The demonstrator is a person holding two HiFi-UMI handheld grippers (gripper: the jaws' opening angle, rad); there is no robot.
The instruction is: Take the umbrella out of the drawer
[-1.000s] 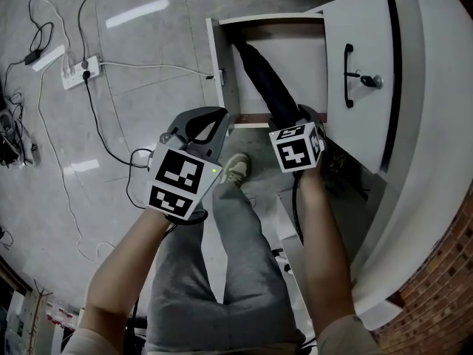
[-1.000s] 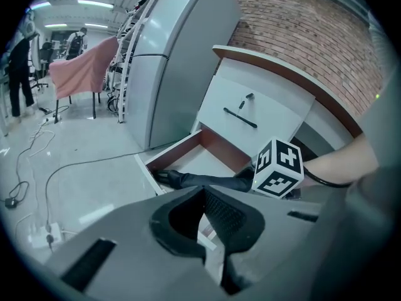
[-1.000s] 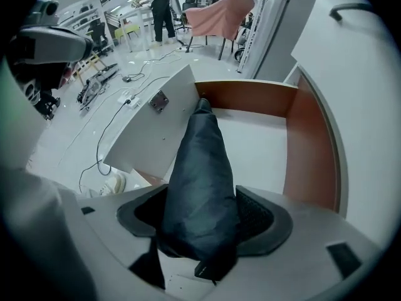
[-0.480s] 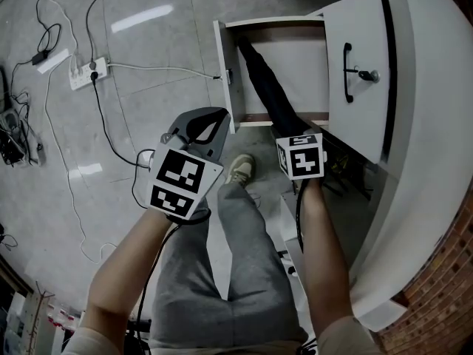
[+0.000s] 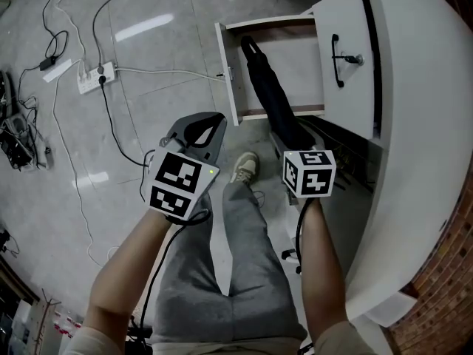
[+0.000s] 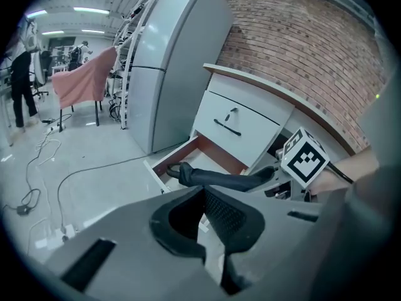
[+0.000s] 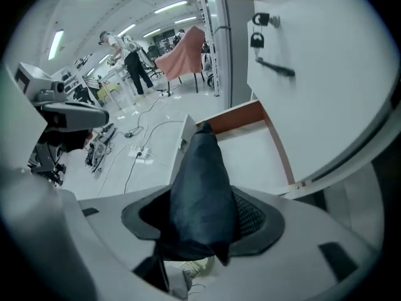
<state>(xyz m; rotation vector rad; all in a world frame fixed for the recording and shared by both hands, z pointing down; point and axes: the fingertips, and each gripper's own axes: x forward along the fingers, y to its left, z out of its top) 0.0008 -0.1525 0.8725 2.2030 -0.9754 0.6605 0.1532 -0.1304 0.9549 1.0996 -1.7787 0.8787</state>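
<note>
A folded black umbrella (image 5: pixel 267 93) slants up out of the open bottom drawer (image 5: pixel 228 72). Its far end still lies inside the drawer; its near end passes over the drawer's front edge. My right gripper (image 5: pixel 293 142) is shut on that near end, the jaws having just closed a little further on the fabric. In the right gripper view the umbrella (image 7: pixel 200 187) fills the space between the pads of that gripper (image 7: pixel 203 224). My left gripper (image 5: pixel 213 121) hangs left of the drawer, shut and empty. From the left gripper (image 6: pixel 203 196) I see the umbrella (image 6: pixel 219 180) side-on.
A closed upper drawer front (image 5: pixel 341 87) with a black handle and keys hangs over the open drawer's right side. The person's leg and shoe (image 5: pixel 244 167) stand between the grippers. A power strip (image 5: pixel 96 76) and cables lie on the floor at left.
My right gripper has risen and pulled back toward the person, rolling as it went, and the umbrella's near end came up with it. The left gripper rose slightly.
</note>
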